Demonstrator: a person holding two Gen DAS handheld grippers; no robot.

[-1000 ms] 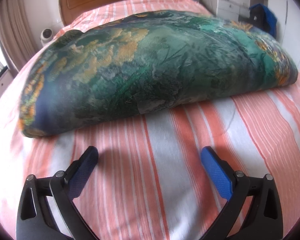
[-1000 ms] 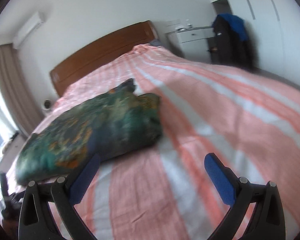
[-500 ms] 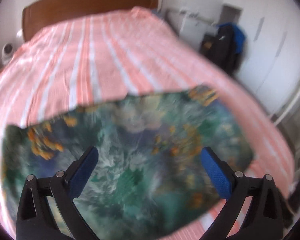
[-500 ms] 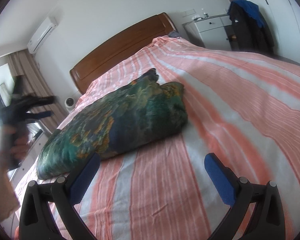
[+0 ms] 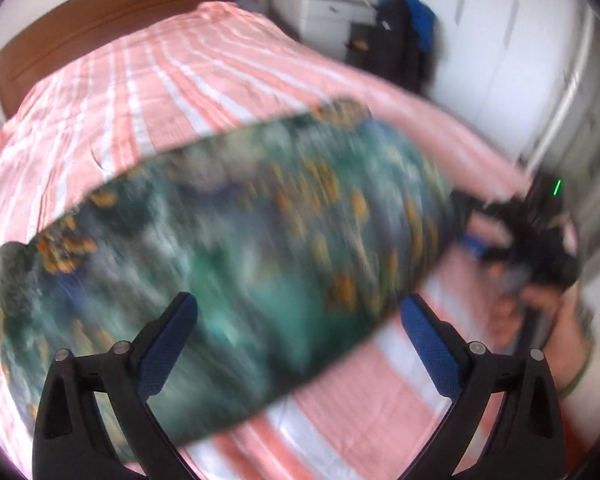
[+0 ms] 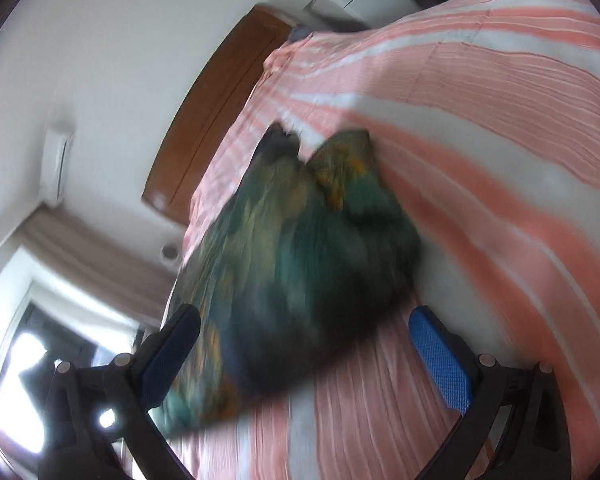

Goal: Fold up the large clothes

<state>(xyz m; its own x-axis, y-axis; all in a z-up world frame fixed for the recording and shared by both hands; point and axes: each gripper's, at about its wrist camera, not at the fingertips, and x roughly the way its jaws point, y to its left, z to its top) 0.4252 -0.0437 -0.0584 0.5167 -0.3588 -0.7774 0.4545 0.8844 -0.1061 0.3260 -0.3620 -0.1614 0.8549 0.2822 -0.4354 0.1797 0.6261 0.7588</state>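
Note:
A folded green garment [image 5: 228,264] with orange and blue print lies across the pink-and-white striped bed [image 5: 220,72]. My left gripper [image 5: 299,318] hovers above its near edge, jaws wide open with nothing between the pads. At the garment's right end a hand holds my right gripper [image 5: 484,248], blurred. In the right wrist view, which is rolled sideways, the garment [image 6: 300,264] fills the middle. My right gripper [image 6: 306,326] stands open just short of its end, not touching it.
A wooden headboard [image 5: 100,20] closes the far end of the bed. A white dresser [image 5: 324,12], hanging dark clothes [image 5: 404,40] and white wardrobe doors [image 5: 500,60] stand at the right. A curtain [image 6: 100,264] and a bright window [image 6: 28,360] are on the other side.
My left gripper rose from beside the garment to above it, looking down. My right gripper rolled sideways and came closer to the garment's end. The garment stayed put.

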